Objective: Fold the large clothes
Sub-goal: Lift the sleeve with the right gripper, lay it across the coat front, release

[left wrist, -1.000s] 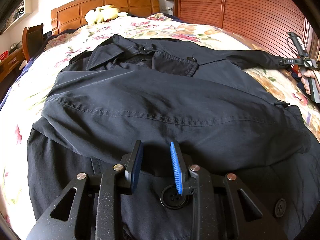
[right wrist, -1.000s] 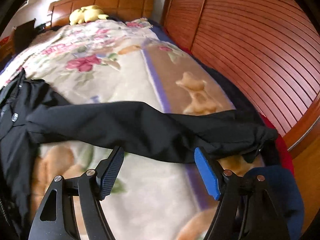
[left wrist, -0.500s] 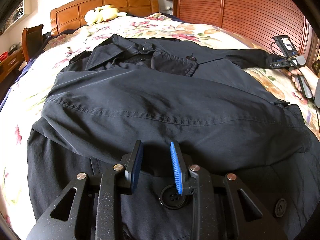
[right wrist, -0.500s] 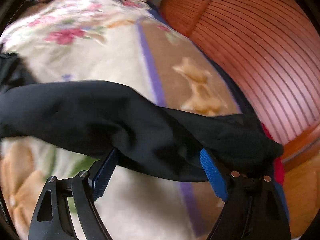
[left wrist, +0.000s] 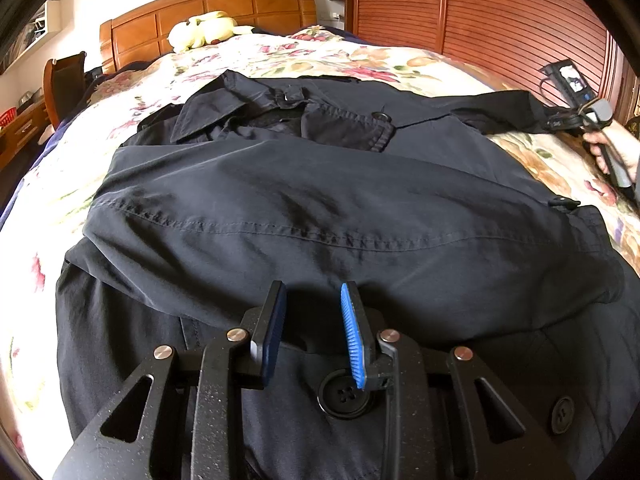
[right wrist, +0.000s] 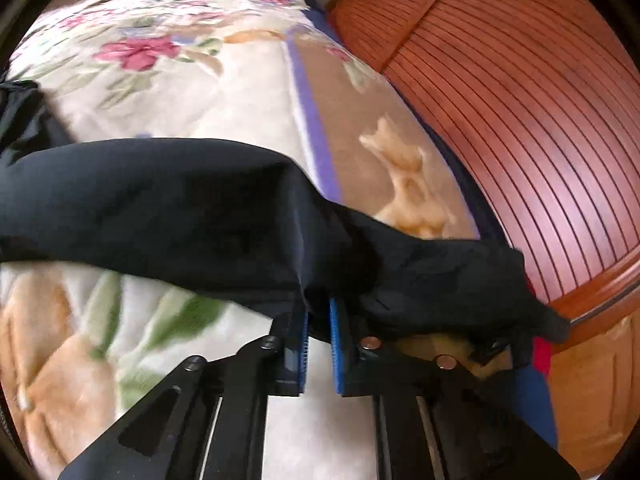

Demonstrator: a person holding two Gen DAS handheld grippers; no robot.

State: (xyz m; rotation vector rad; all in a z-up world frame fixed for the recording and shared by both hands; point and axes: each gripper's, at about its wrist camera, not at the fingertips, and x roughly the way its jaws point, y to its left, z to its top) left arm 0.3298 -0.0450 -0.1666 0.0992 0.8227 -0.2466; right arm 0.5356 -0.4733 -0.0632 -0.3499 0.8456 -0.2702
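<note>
A big dark coat [left wrist: 320, 208] is spread flat on a bed covered by a flowery blanket [left wrist: 280, 52]. One sleeve has been laid across the coat's front. The other sleeve [right wrist: 180, 208] is stretched out to the side, over the blanket, toward a wall of red-brown wooden slats [right wrist: 520, 100].

The left gripper [left wrist: 314, 334] is held low over the bottom part of the coat, with its blue pads apart and nothing between them. A large black button [left wrist: 343, 396] is seen just under it.

The right gripper [right wrist: 317, 346] is pinched tight on the sleeve near its end, and the cloth is bunched over its pads. This picture is a bit blurry.

A yellow soft toy [left wrist: 202, 30] is lying by the wooden headboard [left wrist: 208, 4]. No boxes or baskets holding things can be made out clearly.
</note>
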